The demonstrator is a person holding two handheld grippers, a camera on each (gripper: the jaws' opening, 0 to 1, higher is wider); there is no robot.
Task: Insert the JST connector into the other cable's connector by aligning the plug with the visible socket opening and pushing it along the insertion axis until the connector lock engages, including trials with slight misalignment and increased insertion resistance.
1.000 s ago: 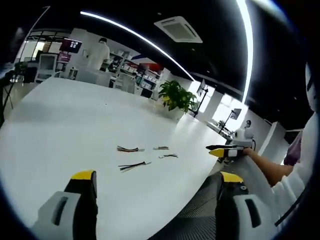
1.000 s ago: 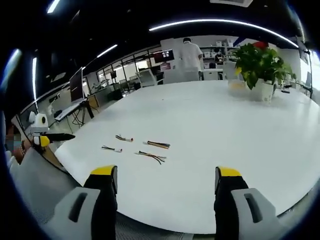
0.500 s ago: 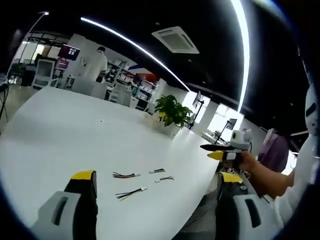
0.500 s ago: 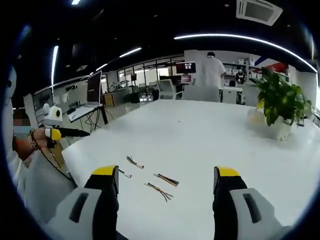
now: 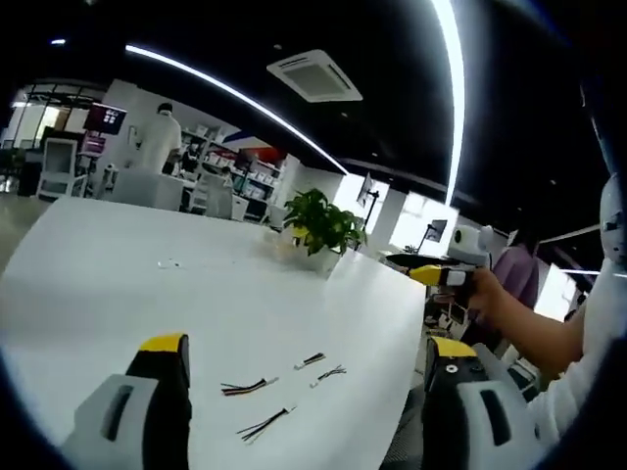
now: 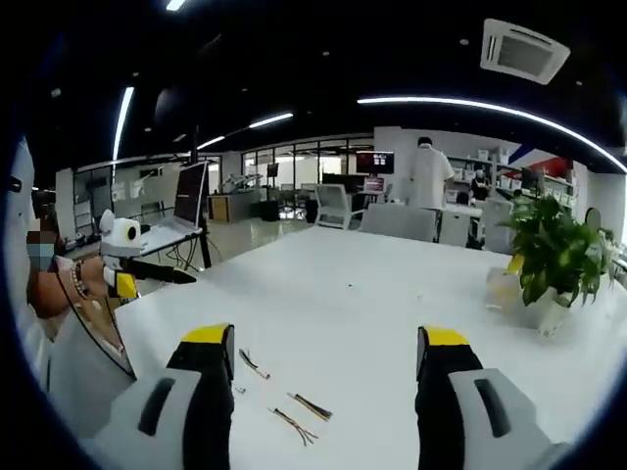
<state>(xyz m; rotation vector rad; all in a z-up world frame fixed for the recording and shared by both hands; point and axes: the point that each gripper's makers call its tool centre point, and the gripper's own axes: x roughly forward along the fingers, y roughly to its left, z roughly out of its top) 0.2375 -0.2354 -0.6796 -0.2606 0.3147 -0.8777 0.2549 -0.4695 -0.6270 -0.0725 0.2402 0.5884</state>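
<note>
Several short JST cables lie loose on the white table (image 5: 147, 294): one (image 5: 245, 388) with dark and red wires, one (image 5: 265, 424) nearest me, and two small ones (image 5: 312, 360) (image 5: 331, 372) beyond. My left gripper (image 5: 307, 345) hangs above them, open with nothing between its jaws. In the right gripper view the same cables (image 6: 253, 364) (image 6: 309, 406) (image 6: 294, 426) lie low between the jaws of my right gripper (image 6: 325, 336), which is also open and holds nothing. Each gripper is seen in the other's view, the right gripper (image 5: 431, 274) and the left gripper (image 6: 137, 274), both held off the table's edge.
A potted plant (image 5: 318, 220) (image 6: 549, 259) stands far back on the table. The table edge (image 5: 411, 392) runs close to the cables. A person in white (image 6: 429, 176) stands in the office behind, near chairs and monitors.
Both views have tilted upward, so the cables now sit lower, near the jaws. The cables themselves lie as before, and both grippers stay open.
</note>
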